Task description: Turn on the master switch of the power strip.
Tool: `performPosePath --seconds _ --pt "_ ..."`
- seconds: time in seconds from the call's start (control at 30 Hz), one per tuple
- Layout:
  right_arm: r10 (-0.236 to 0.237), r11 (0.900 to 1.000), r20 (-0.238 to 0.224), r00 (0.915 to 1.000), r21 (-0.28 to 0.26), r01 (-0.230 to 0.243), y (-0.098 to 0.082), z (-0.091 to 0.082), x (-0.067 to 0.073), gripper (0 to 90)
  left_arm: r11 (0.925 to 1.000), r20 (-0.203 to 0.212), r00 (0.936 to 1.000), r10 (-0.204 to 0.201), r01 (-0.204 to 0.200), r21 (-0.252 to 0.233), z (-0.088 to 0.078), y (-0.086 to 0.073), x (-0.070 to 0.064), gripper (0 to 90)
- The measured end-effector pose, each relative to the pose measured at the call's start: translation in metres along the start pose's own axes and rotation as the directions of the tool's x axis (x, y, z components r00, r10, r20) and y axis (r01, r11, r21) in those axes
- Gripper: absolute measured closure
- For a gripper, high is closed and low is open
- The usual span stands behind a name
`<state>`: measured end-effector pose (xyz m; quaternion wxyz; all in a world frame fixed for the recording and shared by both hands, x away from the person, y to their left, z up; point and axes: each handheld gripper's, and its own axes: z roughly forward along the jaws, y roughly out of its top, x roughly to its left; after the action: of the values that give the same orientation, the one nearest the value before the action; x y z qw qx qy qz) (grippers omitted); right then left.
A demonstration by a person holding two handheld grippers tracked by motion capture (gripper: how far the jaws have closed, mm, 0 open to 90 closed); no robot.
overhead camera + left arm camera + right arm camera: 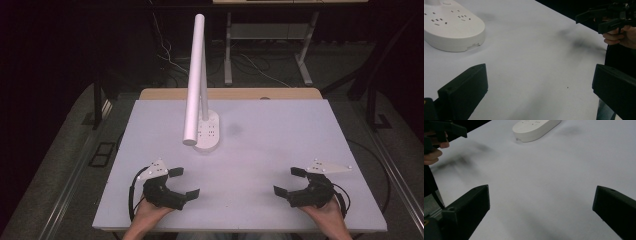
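Nothing has been handled yet, as far as the scene shows. The white desk lamp with a long tube head and an oval plastic base carrying socket slots (202, 107) stands upright toward the far middle of the pale lilac-white bench (280, 150), well apart from both hands. The left hand-held gripper (184, 183) rests near the bench's front edge with its black jaws spread wide and nothing between them; the right hand-held gripper (289, 181) mirrors it on the other side, equally wide and empty (both point inward, roughly toward each other). Judging from this, the work is at its very start: the reach to the lamp, any grasp and any adjusting all remain to be done.
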<state>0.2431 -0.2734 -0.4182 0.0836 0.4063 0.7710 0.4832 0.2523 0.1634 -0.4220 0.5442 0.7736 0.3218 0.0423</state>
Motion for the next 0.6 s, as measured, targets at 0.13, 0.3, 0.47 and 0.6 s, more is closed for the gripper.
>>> performPosePath --seconds 0.13,0.3,0.47,0.6 --pt "-0.007 1.0 -0.007 1.0 0.013 0.007 -0.0006 0.0007 -0.0002 0.5 1.0 0.0 1.0 0.001 -0.001 0.0 -0.0007 -0.0005 -0.0004 0.0" --pt "-0.002 1.0 -0.009 1.0 0.017 0.002 -0.0004 0.0007 -0.0002 0.5 1.0 -0.001 1.0 -0.002 0.002 0.001 -0.0015 -0.001 0.0006 0.0" --pt "0.007 1.0 -0.014 0.9999 0.026 -0.006 0.0001 0.001 0.0007 0.5 1.0 -0.003 1.0 -0.006 0.006 0.006 -0.0018 -0.0015 0.0001 0.0" --pt "0.001 0.999 -0.023 0.9997 0.033 0.0 0.0008 0.0018 0.0019 0.5 0.9998 -0.003 0.9999 -0.01 0.01 0.015 -0.0017 -0.0021 0.0006 0.0"
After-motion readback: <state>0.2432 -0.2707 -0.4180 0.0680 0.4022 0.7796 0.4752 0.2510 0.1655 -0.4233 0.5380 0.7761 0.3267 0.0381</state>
